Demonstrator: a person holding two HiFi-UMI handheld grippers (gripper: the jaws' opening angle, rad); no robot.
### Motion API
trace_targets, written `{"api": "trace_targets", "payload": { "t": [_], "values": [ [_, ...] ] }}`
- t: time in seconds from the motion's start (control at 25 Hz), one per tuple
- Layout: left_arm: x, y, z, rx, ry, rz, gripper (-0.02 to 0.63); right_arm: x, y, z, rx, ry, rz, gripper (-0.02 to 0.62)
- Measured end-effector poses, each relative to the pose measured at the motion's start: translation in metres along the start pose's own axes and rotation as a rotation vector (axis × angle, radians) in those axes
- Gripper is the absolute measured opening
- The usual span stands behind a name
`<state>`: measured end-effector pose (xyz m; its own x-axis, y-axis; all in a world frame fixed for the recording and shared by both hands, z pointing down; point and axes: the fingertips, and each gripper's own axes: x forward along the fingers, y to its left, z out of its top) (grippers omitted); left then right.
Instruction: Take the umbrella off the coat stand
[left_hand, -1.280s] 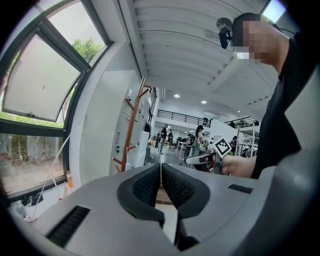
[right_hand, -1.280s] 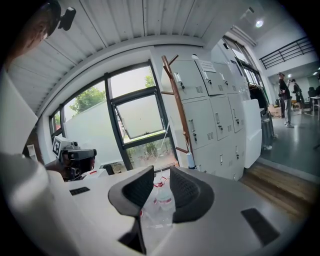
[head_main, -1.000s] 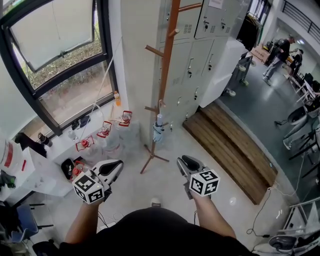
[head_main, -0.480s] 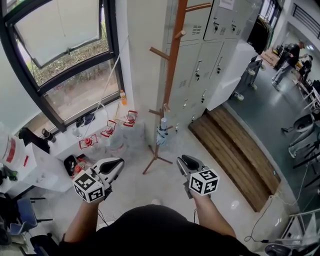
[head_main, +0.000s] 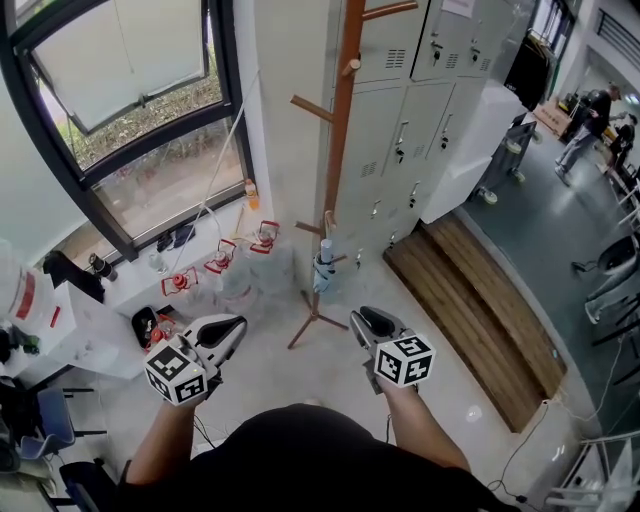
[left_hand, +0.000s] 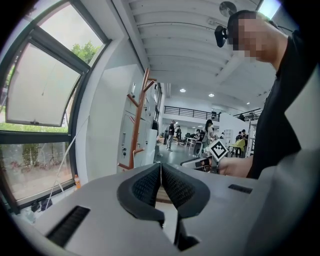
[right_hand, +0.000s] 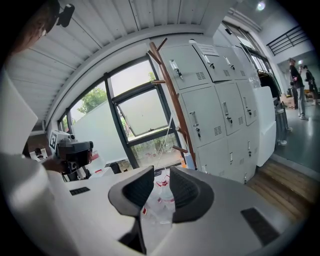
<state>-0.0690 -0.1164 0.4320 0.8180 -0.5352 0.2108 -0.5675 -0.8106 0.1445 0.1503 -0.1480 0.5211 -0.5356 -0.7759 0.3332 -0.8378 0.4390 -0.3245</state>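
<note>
A brown wooden coat stand (head_main: 340, 150) rises in front of the grey lockers, its feet on the floor (head_main: 315, 325). A small folded pale umbrella (head_main: 323, 268) hangs from a low peg on the pole. Both grippers are held short of the stand, apart from it. My left gripper (head_main: 228, 332) is below and left of the umbrella, its pads closed together with nothing between them (left_hand: 161, 167). My right gripper (head_main: 368, 322) is below and right of it, jaws apart and empty (right_hand: 161, 175). The right gripper view shows the stand (right_hand: 170, 90) ahead, its lower part hidden behind the jaws.
Grey lockers (head_main: 420, 120) stand behind the stand, with a large window (head_main: 130, 130) on the left. Several clear jugs with red handles (head_main: 225, 265) sit on the floor under the window. A wooden platform (head_main: 480, 300) lies to the right. People (head_main: 590, 120) stand far off.
The person has stepped forward: stand and umbrella now sit closer to both grippers. Neither gripper's jaws have changed.
</note>
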Motion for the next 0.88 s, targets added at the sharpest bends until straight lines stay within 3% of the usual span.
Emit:
{"api": "trace_targets", "payload": {
  "t": [0.2,0.36,0.88],
  "values": [
    [0.019,-0.002,0.007,0.003,-0.005,0.016,0.025,0.004,-0.015,0.002,-0.007,0.013,0.020,0.110],
    [0.029,-0.005,0.016,0.050,-0.034,0.036,0.025,0.005,-0.025,0.007,-0.023,0.015,0.034,0.107],
    [0.046,-0.005,0.014,0.068,-0.010,0.042,0.025,0.013,-0.049,0.012,-0.007,0.015,0.030,0.107]
  ]
}}
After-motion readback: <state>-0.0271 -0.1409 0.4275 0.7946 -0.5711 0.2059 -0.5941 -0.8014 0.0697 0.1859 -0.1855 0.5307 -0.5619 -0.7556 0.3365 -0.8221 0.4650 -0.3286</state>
